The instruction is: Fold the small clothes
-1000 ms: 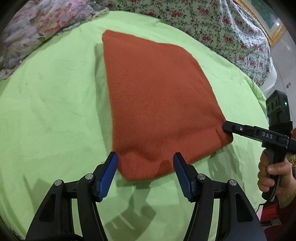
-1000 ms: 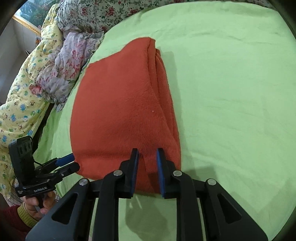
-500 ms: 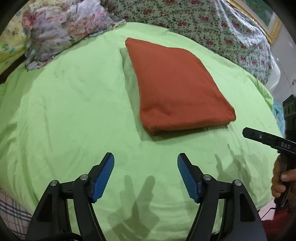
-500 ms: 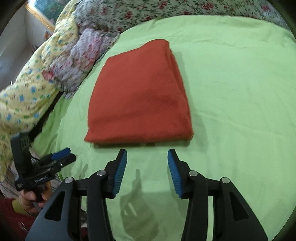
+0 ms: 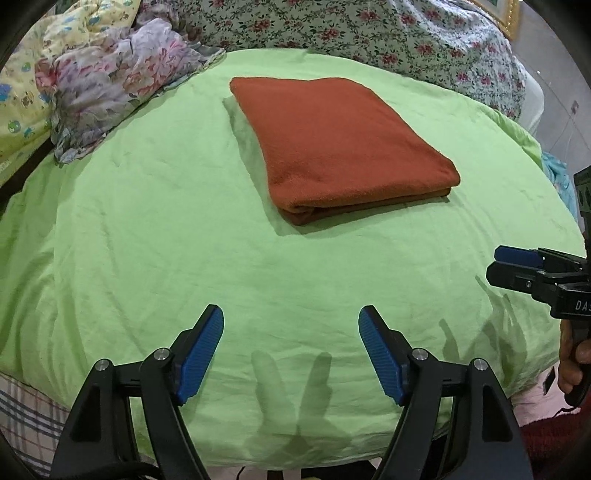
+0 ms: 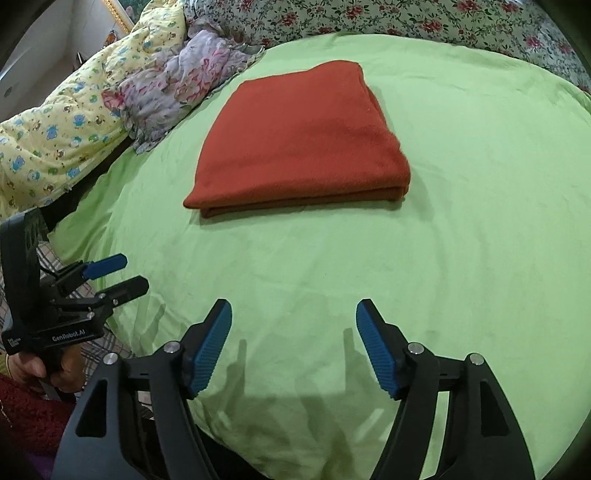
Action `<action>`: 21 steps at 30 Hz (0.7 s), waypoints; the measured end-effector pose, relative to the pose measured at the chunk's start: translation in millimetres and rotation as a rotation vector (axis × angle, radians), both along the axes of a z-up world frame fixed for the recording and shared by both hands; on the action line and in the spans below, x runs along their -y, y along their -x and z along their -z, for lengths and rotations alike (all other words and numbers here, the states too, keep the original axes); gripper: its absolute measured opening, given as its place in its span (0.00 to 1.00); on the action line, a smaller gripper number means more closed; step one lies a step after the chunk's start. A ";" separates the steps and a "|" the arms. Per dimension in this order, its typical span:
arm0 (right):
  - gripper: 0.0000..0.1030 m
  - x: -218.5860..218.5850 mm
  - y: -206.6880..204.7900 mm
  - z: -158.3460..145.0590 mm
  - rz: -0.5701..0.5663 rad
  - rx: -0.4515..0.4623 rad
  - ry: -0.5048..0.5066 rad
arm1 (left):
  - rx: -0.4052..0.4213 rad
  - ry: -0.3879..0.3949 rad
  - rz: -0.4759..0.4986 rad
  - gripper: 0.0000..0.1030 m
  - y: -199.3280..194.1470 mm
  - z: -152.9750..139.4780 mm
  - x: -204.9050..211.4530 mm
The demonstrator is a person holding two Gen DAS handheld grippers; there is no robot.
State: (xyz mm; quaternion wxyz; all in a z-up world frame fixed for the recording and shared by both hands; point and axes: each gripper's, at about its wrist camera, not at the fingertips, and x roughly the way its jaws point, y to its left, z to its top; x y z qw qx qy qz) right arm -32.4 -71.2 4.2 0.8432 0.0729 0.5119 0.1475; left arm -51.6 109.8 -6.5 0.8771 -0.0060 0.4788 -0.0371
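Observation:
A rust-orange knit garment (image 5: pixel 340 144) lies folded into a flat rectangle on the green bedsheet (image 5: pixel 147 229). It also shows in the right wrist view (image 6: pixel 299 144). My left gripper (image 5: pixel 291 321) is open and empty, well back from the garment's near edge; it shows from the side in the right wrist view (image 6: pixel 122 273). My right gripper (image 6: pixel 293 314) is open and empty, also back from the garment; it shows at the right edge of the left wrist view (image 5: pixel 498 264).
A crumpled floral cloth (image 5: pixel 110 74) and a yellow printed quilt (image 6: pixel 62 122) lie at the left of the bed. A floral bedspread (image 5: pixel 369 29) runs along the far side. The sheet's near edge drops off below the grippers.
My right gripper let go of the garment's near edge and opened. Both grippers pulled back and up from the garment, which now lies folded and untouched.

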 end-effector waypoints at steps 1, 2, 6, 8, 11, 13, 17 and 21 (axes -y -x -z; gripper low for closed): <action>0.70 -1.2 0.0 0.3 0.000 -0.002 0.000 | 0.002 0.000 -0.002 0.76 -0.3 -1.4 -0.1; 0.70 -2.1 -0.5 -0.1 0.005 -0.005 0.003 | 0.006 0.001 0.000 0.78 -1.4 -2.8 -0.2; 0.77 -4.3 -6.3 -7.0 0.003 0.021 0.006 | 0.013 -0.005 -0.006 0.79 -13.1 -9.2 1.5; 0.78 -5.3 -10.4 -10.6 -0.001 0.042 0.011 | 0.020 -0.008 -0.016 0.79 -20.2 -14.8 2.0; 0.78 -4.2 -23.8 -15.6 -0.003 0.046 0.018 | 0.037 -0.003 -0.021 0.80 -31.6 -25.3 1.5; 0.79 -3.2 -32.3 -19.9 -0.006 0.054 0.016 | 0.049 -0.006 -0.027 0.81 -39.7 -31.6 1.3; 0.84 -1.1 -54.7 -30.8 -0.014 0.089 0.033 | 0.051 -0.012 -0.048 0.82 -62.5 -35.1 -0.1; 0.87 0.3 -77.1 -31.3 -0.003 0.087 0.021 | 0.042 -0.026 -0.071 0.82 -82.6 -29.4 -0.1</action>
